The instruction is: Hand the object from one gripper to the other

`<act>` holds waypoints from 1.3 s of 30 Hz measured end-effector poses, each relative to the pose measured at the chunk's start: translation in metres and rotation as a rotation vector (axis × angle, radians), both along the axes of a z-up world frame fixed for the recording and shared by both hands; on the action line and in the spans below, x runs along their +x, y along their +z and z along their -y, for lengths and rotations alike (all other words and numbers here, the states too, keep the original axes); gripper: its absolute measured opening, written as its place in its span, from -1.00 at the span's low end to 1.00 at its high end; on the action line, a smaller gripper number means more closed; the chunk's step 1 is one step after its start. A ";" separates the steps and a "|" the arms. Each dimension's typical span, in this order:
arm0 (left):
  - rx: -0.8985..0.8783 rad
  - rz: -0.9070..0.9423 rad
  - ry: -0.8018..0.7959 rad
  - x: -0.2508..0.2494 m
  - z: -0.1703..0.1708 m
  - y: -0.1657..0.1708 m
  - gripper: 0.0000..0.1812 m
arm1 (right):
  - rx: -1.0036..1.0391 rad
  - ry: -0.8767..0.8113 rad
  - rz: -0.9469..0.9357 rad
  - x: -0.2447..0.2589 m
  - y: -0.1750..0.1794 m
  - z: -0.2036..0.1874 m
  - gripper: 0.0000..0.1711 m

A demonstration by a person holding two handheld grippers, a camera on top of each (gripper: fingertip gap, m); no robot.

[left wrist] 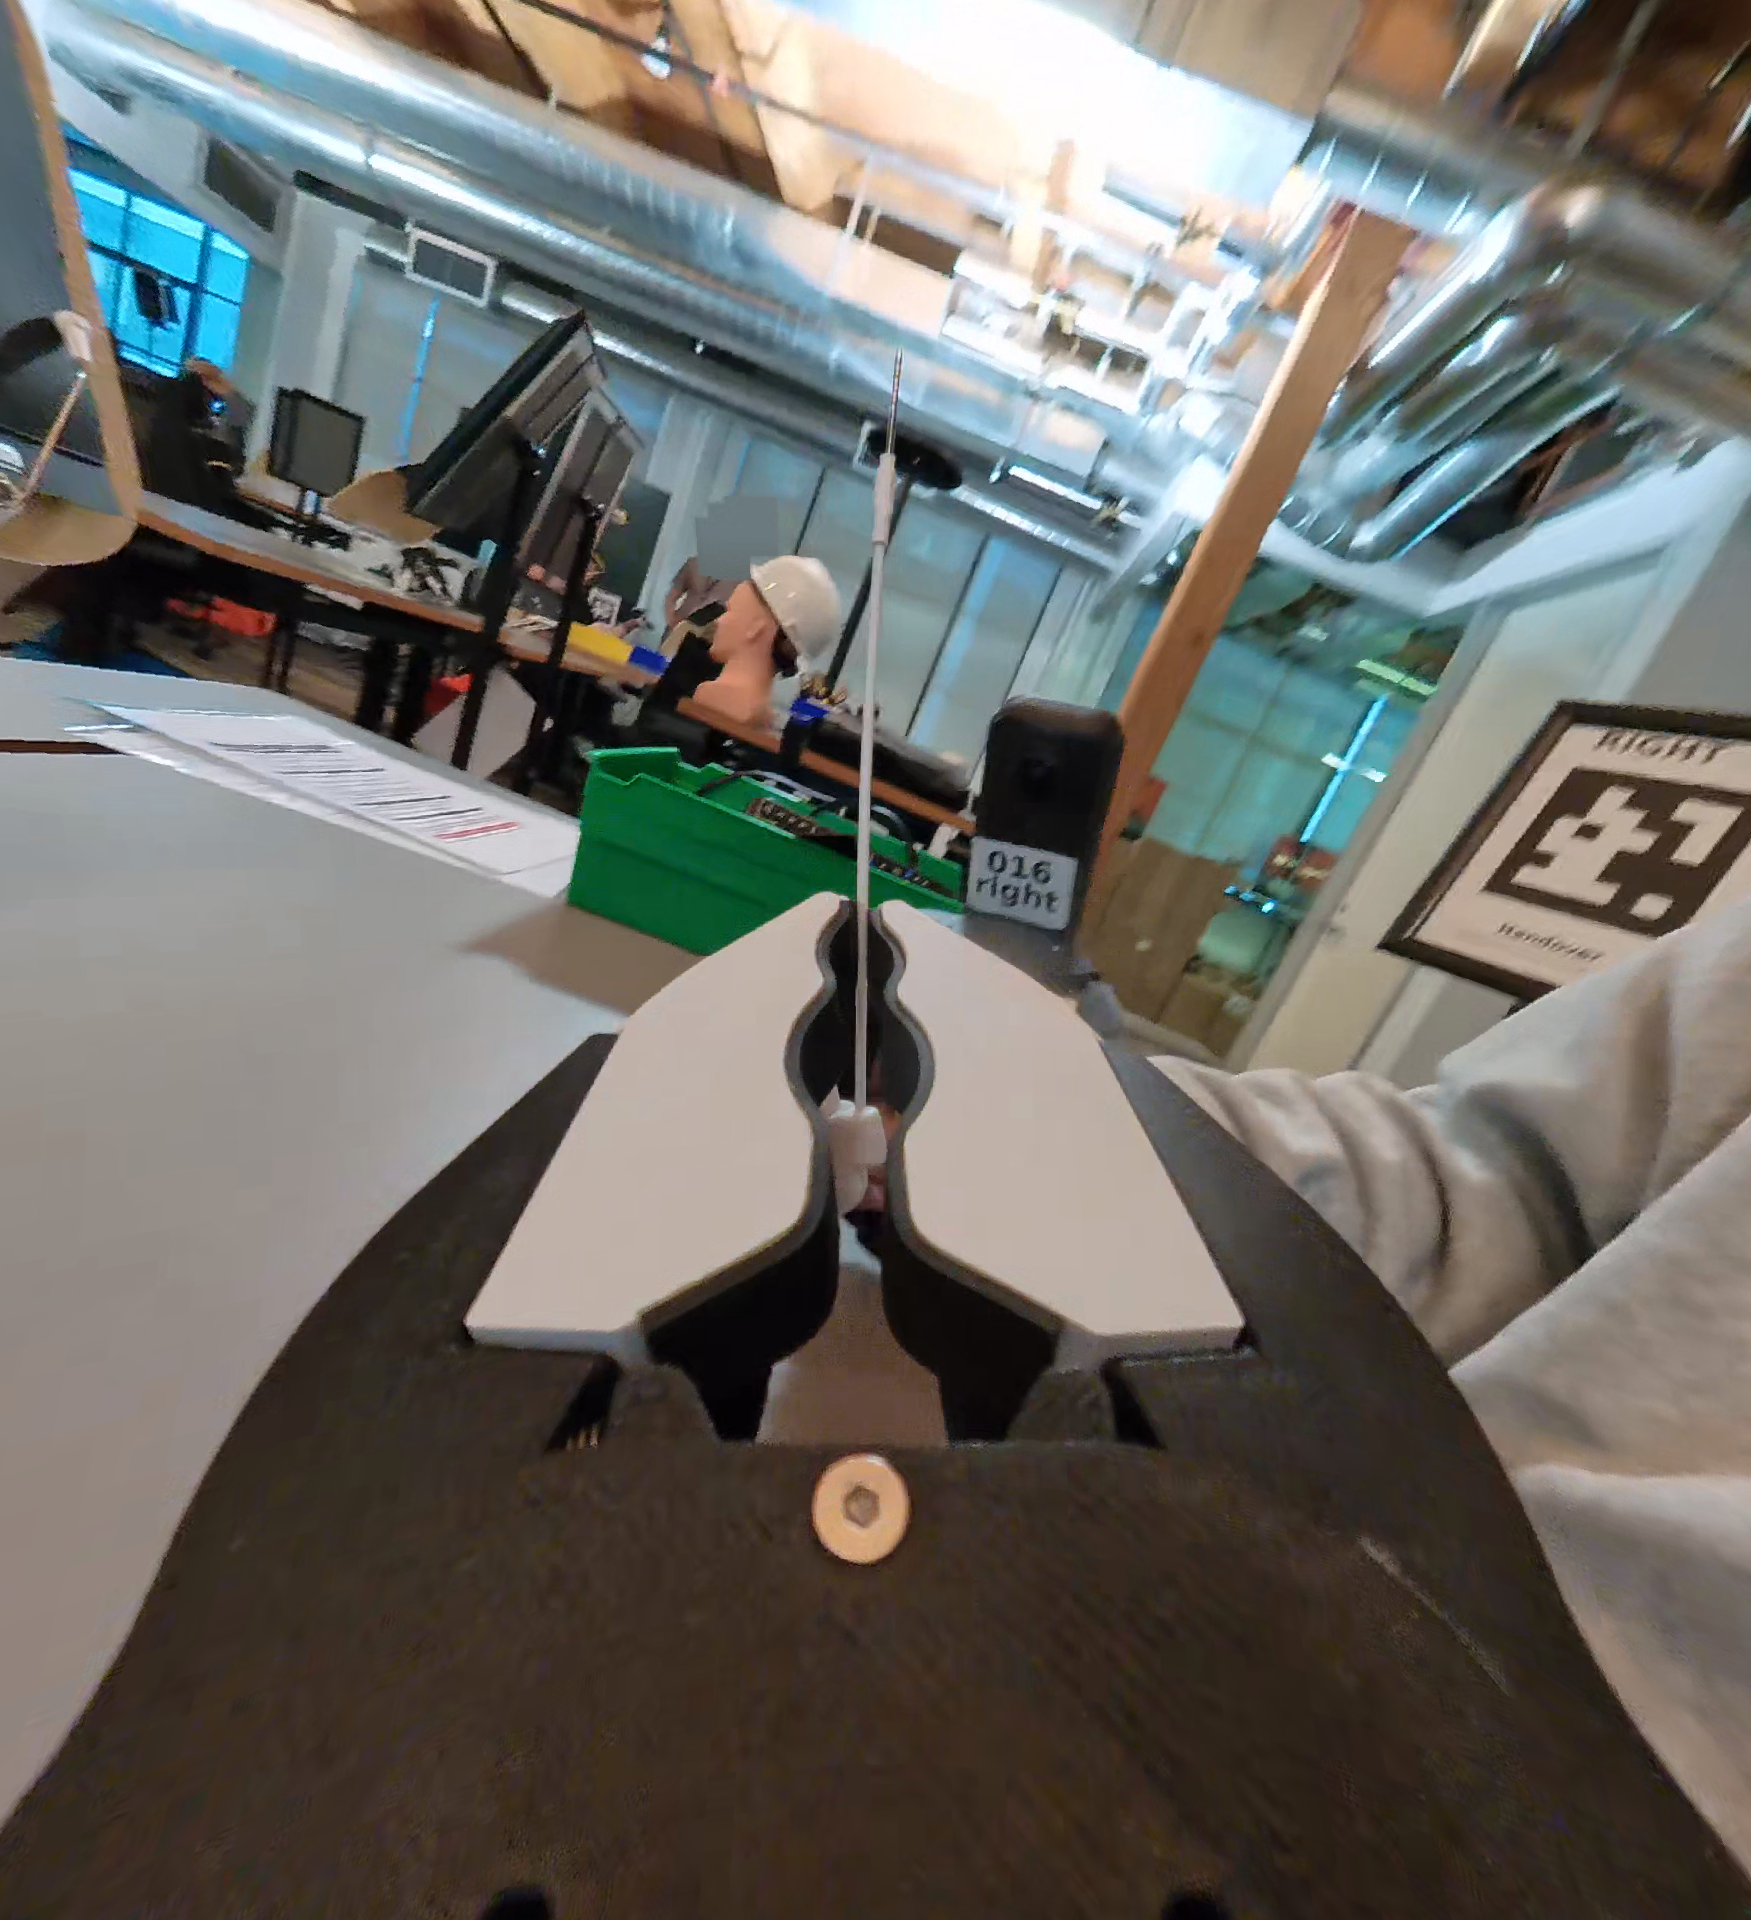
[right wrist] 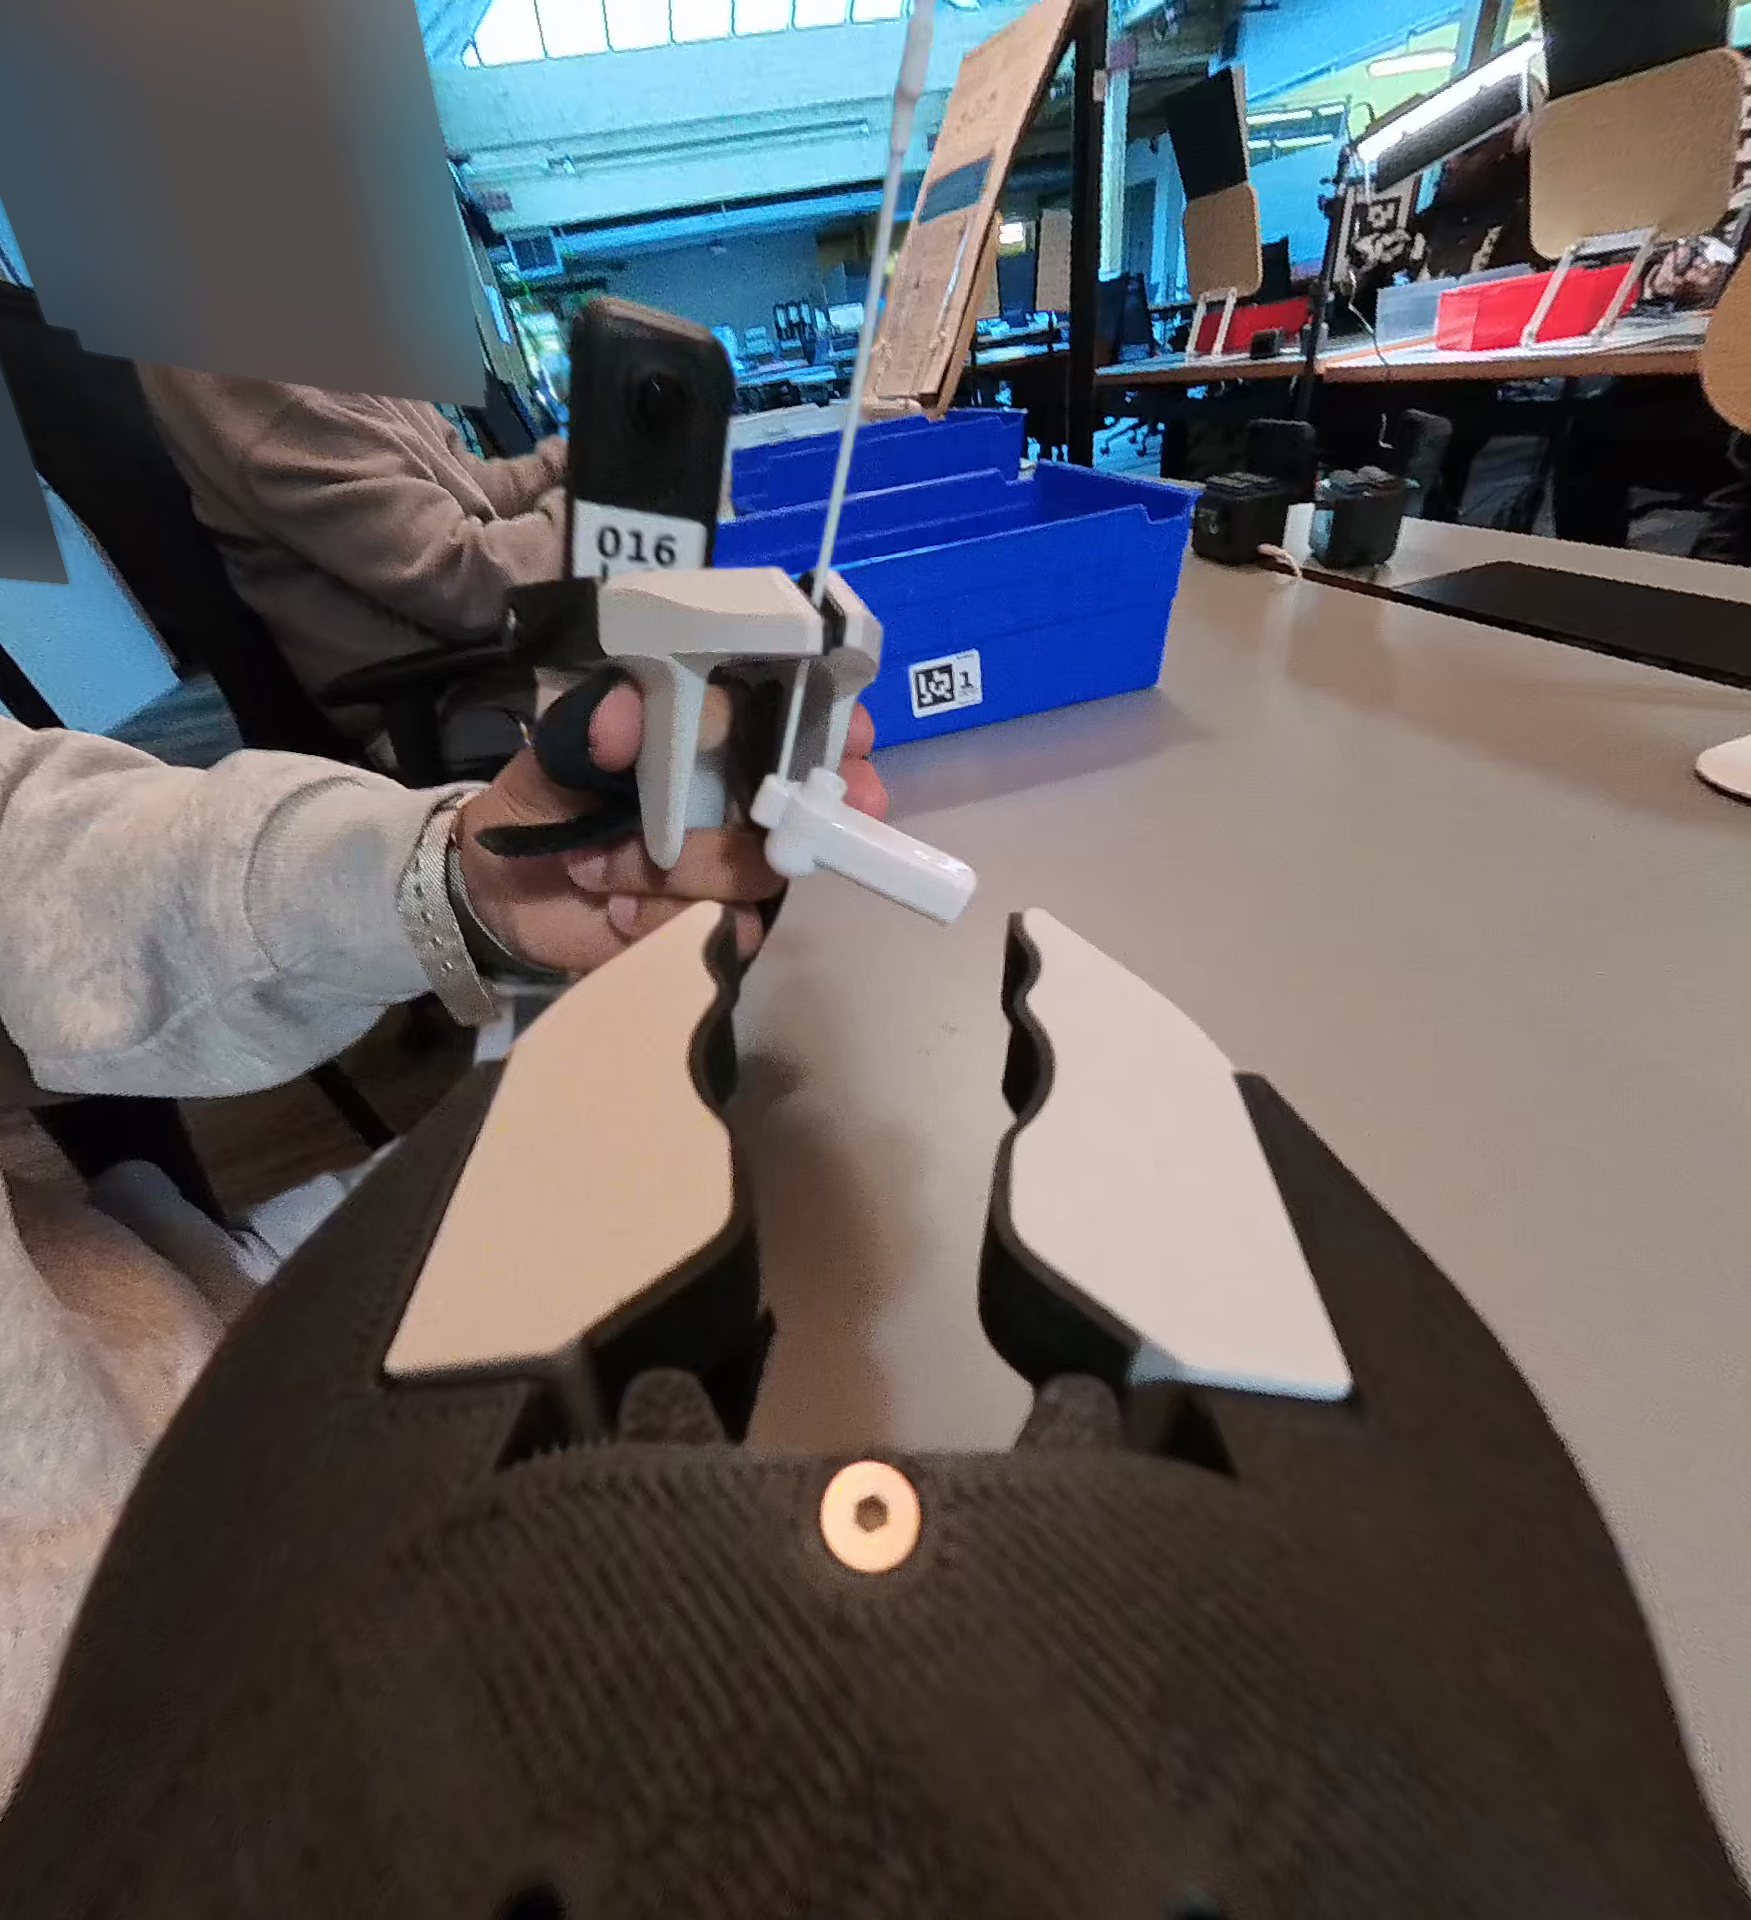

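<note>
Left claw (left wrist: 858, 914) pinches white rod (left wrist: 869, 727); blue bin (right wrist: 1006, 582) beyond.

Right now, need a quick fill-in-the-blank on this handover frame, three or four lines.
1. The thin white rod is clamped in the ____ hand-held gripper.
2. The right hand-held gripper is ____, with nothing between its fingers.
3. The rod's white handle hangs ____ the fingers holding it.
4. The bin behind the rod on the table is ____.

Missing words: left; open; below; blue
</note>
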State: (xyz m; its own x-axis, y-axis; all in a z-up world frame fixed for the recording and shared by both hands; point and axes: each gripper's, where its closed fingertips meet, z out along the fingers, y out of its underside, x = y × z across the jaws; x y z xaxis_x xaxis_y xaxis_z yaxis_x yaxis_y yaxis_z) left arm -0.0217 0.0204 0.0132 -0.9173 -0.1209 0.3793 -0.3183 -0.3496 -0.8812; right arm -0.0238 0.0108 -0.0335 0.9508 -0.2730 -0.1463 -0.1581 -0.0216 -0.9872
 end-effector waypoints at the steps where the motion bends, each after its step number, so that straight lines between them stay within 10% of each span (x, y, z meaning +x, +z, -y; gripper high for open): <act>1: -0.017 -0.008 -0.008 -0.001 0.001 0.002 -1.00 | 0.019 0.005 -0.011 -0.001 0.002 -0.001 -0.42; 18: -0.080 0.004 -0.070 -0.018 0.012 0.009 -1.00 | 0.145 0.033 -0.288 -0.008 0.004 -0.018 -0.40; 24: -0.101 -0.006 -0.081 -0.018 0.010 0.010 -1.00 | 0.111 0.008 -0.223 -0.007 0.005 -0.016 -0.40; 32: -0.120 -0.052 -0.041 -0.006 0.003 0.008 -0.47 | 0.060 -0.087 -0.049 0.004 0.015 0.001 -0.40; 39: 0.109 -0.020 0.017 -0.003 0.021 -0.021 -0.60 | -0.084 -0.297 0.085 0.027 0.012 0.026 -0.40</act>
State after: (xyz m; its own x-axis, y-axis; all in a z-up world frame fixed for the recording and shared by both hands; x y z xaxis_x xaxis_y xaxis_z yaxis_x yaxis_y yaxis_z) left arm -0.0247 -0.0004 -0.0077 -0.9070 -0.1777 0.3817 -0.3314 -0.2579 -0.9076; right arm 0.0031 -0.0155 -0.0218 0.8357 -0.5480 -0.0350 -0.0867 -0.0686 -0.9939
